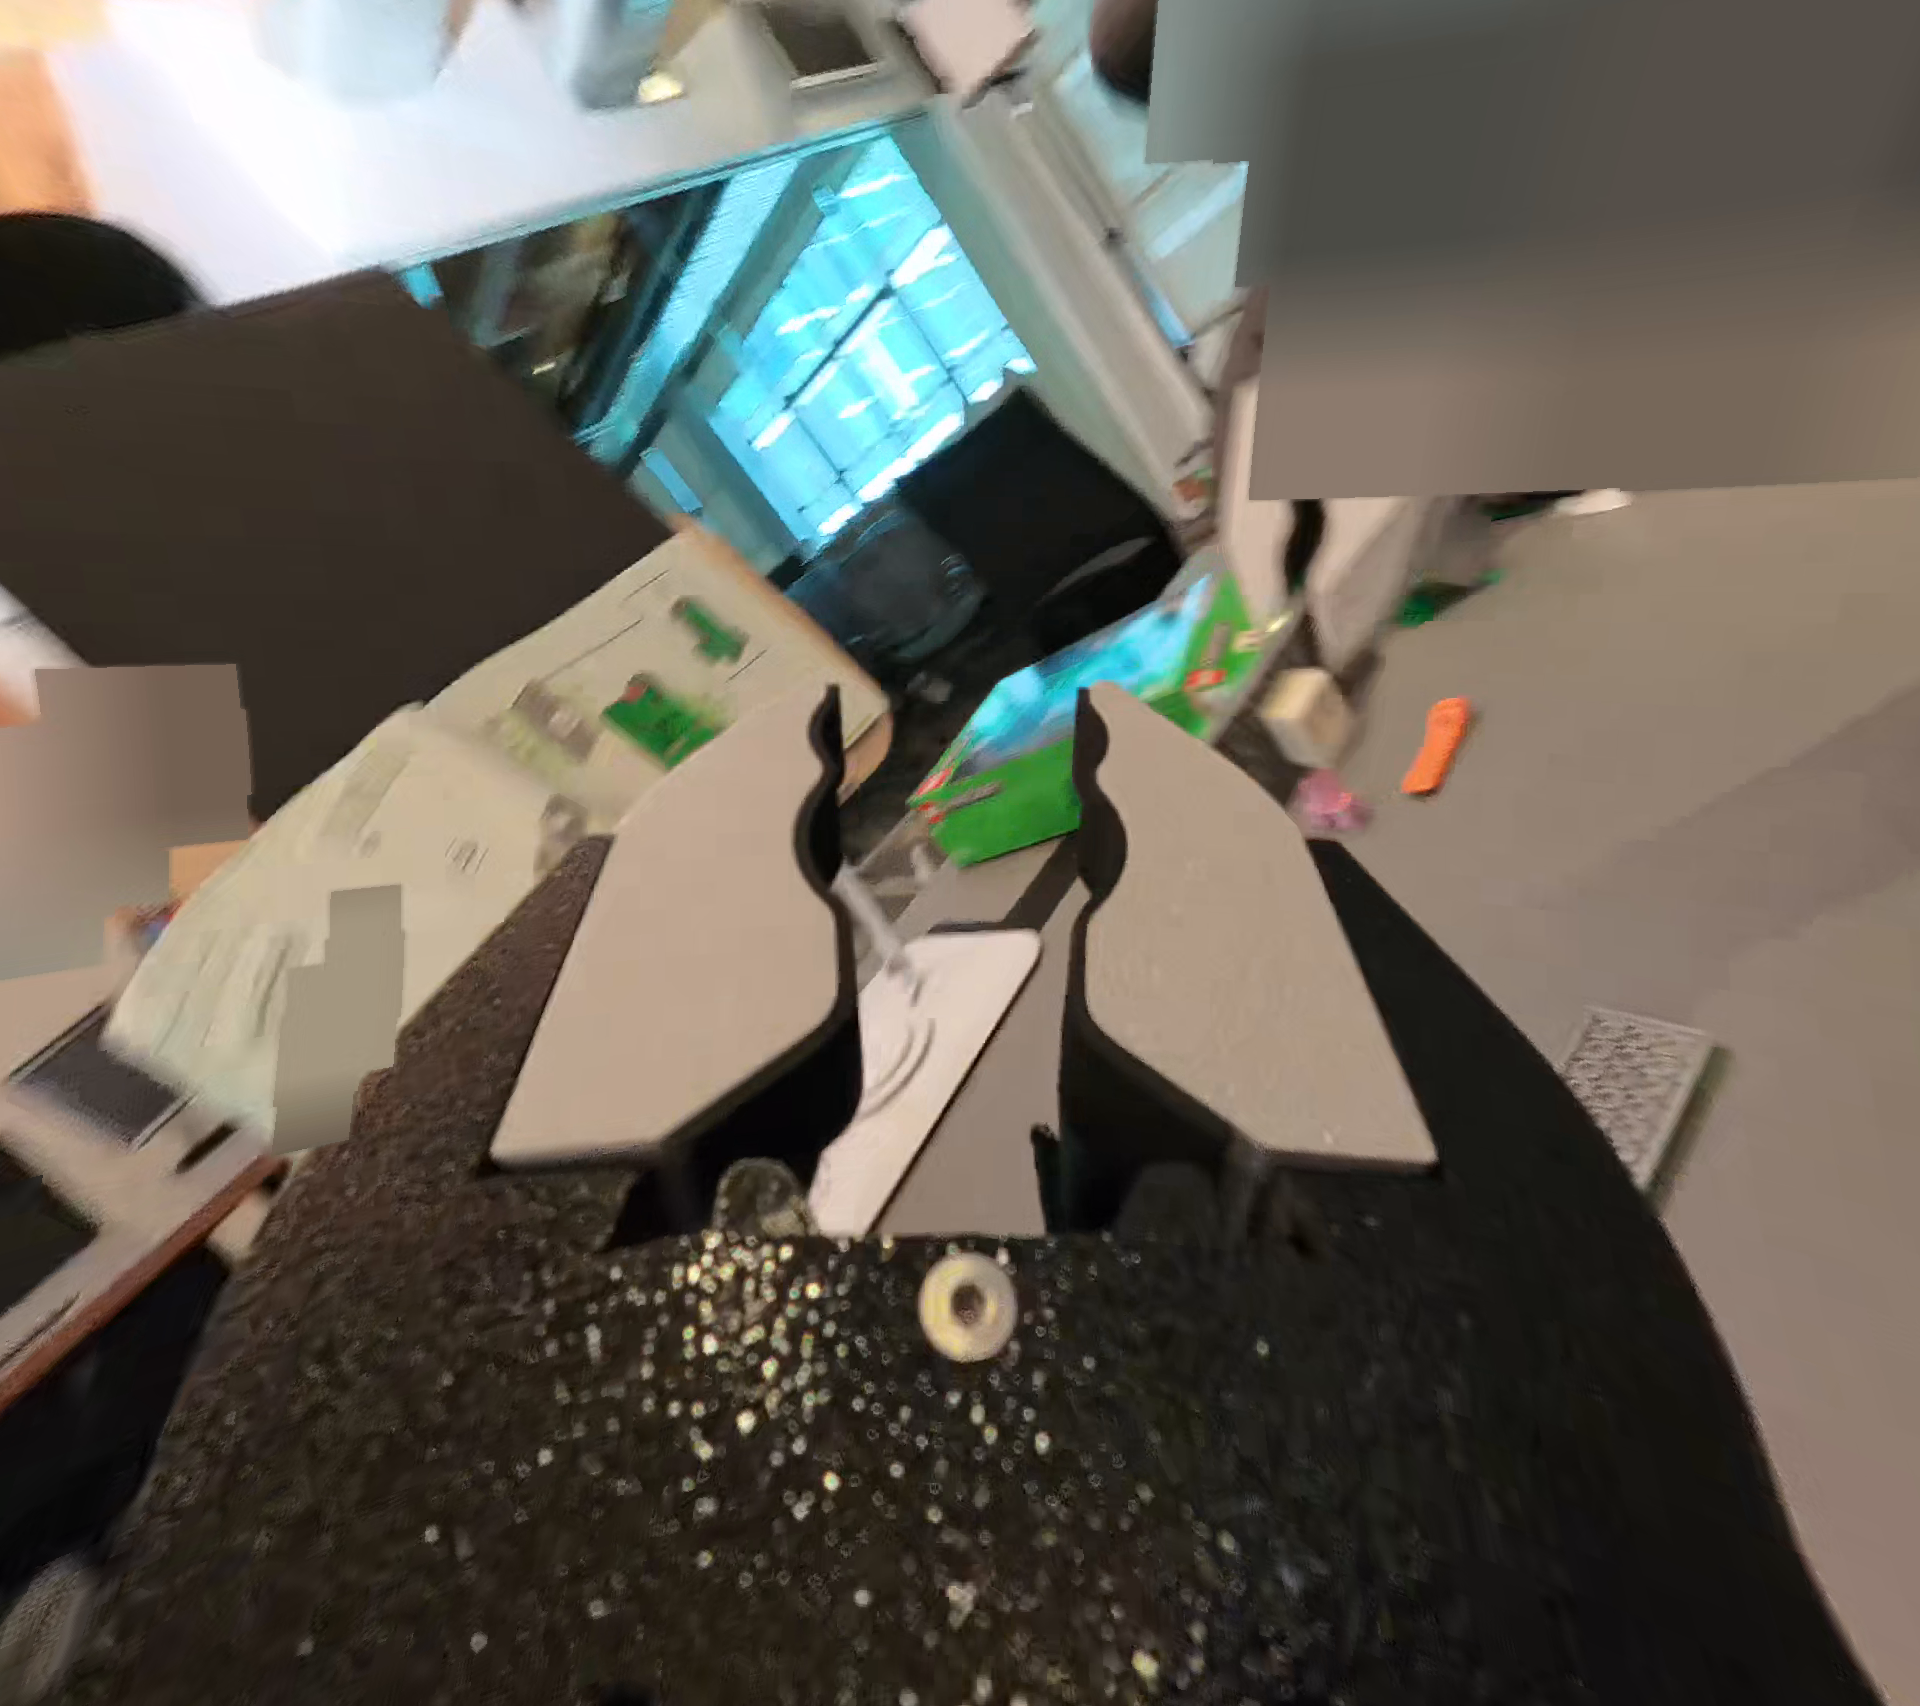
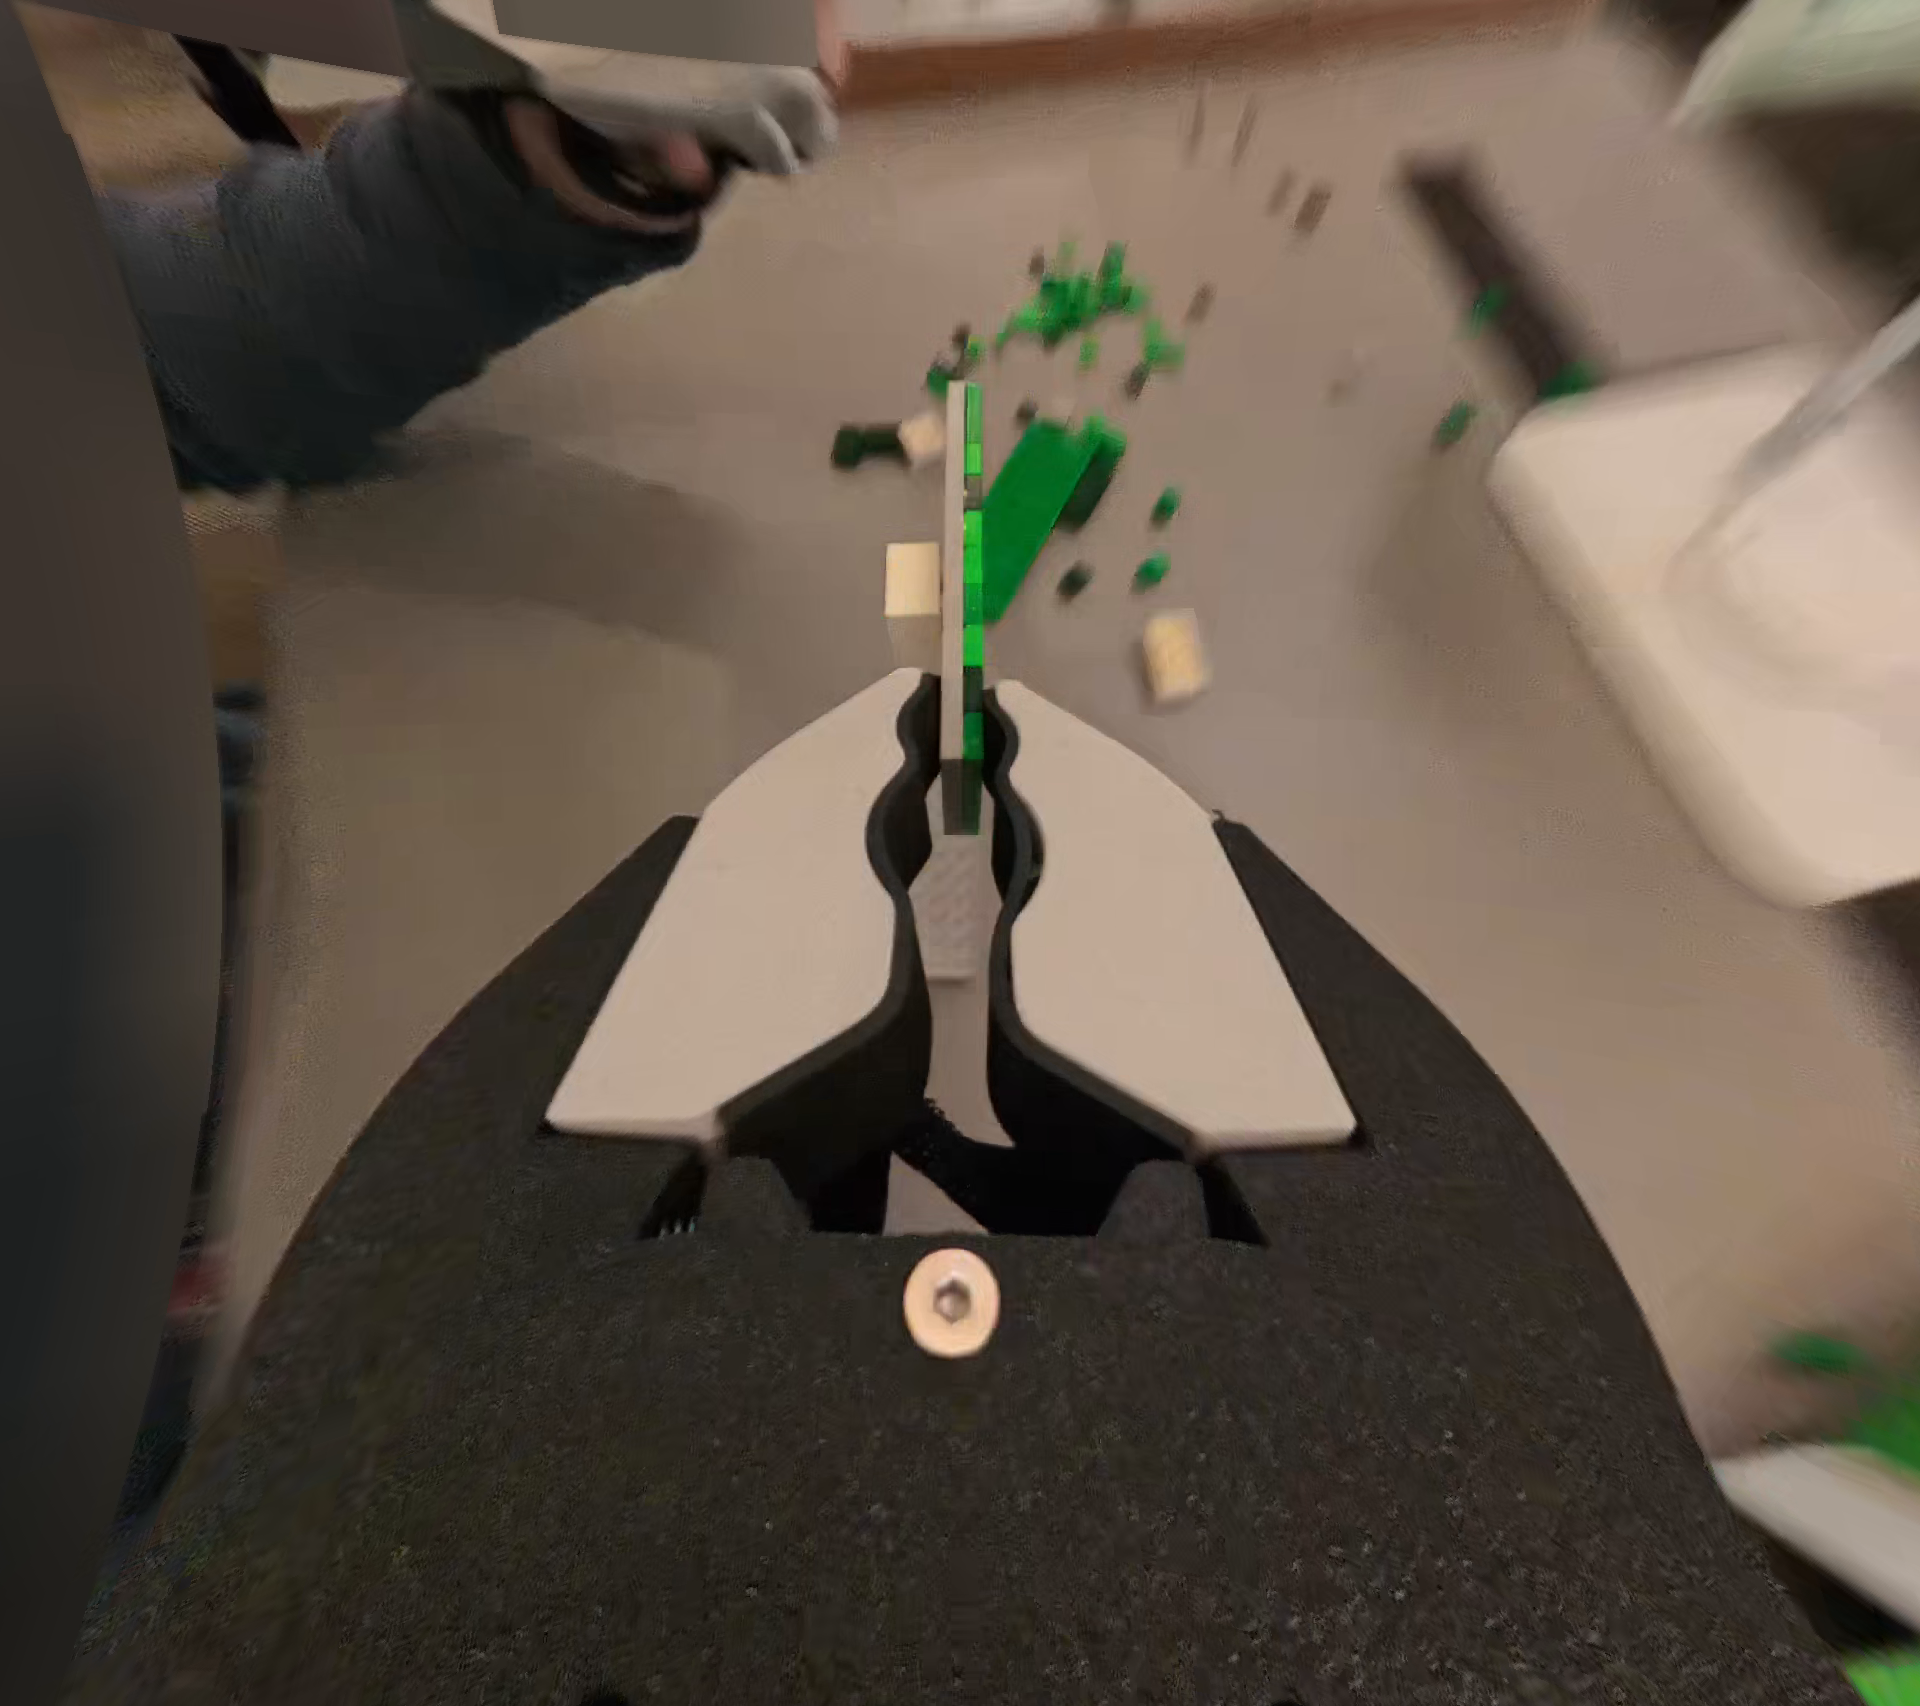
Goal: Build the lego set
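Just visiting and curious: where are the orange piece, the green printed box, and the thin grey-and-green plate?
Small orange plastic piece (image 1: 1437,745): left wrist view, its middle.
Green printed cardboard box (image 1: 1023,799): left wrist view, front face.
Thin grey-and-green plate (image 2: 963,555): right wrist view, its edge.

Right gripper (image 2: 961,700) clamps a thin grey-and-green brick plate (image 2: 963,576) edge-on, upright. Small green plastic bricks (image 2: 1081,306) scattered on the grey tabletop (image 2: 571,721) beyond.

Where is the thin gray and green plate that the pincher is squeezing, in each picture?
Left wrist view: not in it; the open left gripper holds nothing.
Right wrist view: the plate stands on edge at the middle, rising from the right gripper, whose fingers press on both its sides.
Shared landmark: the gray table, scattered with small pieces.
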{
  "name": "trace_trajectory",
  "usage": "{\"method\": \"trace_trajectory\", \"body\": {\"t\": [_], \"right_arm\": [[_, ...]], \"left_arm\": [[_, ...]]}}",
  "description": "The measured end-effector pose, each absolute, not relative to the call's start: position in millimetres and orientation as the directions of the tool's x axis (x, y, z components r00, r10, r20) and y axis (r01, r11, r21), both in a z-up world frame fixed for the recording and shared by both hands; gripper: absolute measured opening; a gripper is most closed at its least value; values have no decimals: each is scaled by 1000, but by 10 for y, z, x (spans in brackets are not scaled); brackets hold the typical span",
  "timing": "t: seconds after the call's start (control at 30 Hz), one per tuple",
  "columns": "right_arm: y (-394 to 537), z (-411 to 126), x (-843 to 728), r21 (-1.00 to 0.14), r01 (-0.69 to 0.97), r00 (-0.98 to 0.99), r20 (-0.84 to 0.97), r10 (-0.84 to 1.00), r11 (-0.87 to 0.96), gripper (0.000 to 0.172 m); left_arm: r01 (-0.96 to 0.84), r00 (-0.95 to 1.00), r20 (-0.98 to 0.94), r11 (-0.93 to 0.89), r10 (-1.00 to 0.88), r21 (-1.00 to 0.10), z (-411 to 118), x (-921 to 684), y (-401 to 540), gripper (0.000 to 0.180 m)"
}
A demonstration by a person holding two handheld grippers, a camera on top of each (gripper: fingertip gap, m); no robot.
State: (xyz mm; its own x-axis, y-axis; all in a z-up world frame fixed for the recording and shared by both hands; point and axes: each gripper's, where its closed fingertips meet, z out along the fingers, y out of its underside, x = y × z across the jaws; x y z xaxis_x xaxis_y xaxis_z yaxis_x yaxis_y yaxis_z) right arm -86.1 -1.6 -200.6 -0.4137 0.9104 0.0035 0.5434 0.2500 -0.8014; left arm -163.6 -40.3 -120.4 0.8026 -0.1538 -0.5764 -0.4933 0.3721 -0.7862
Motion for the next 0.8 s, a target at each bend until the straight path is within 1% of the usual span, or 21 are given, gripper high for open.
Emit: {"method": "trace_trajectory", "body": {"t": [0.03,0.07,0.13,0.17,0.2,0.3,0.47,0.57,0.63,0.7,0.77,0.8], "right_arm": [[45,-2211,-866,-770,630,-362,-173,916,104,6],[79,-2398,-866,-711,702,-305,-346,887,-36,6],[68,-2664,-857,-514,818,-187,-662,725,-258,6],[67,-2755,-863,-423,851,-139,-753,644,-311,6],[108,-2885,-872,-357,877,-90,-778,622,-320,6],[238,-3213,-893,-256,927,-8,-742,670,-273,6],[215,-3244,-933,-129,959,50,-797,602,-251,7],[242,-3323,-897,-50,969,109,-790,603,-241,27],[263,-3356,-867,-26,971,132,-774,619,-238,38],[304,-3335,-855,-33,969,137,-756,640,-246,47],[431,-3315,-798,-71,972,119,-679,725,-226,53],[521,-3284,-773,-112,969,104,-623,776,-219,55]], "left_arm": [[-488,828,-552,363,-93,-794,-1278,-1748,-433,39],[-478,851,-524,357,-39,-802,-1362,-1835,-479,35],[-454,878,-478,318,2,-832,-1609,-1916,-553,34],[-446,886,-464,286,7,-848,-1732,-1929,-559,34],[-439,892,-452,258,9,-861,-1821,-1936,-575,33],[-418,905,-426,228,16,-879,-1935,-1920,-607,33],[-421,906,-419,211,57,-882,-2067,-1925,-608,33],[-428,904,-420,200,83,-882,-2141,-1912,-600,33],[-424,906,-412,206,98,-882,-2136,-1923,-616,33],[-426,904,-410,201,121,-882,-2120,-1974,-647,34],[-432,898,-403,184,176,-883,-2088,-2118,-716,34],[-423,898,-387,175,209,-889,-2069,-2218,-770,34]]}}
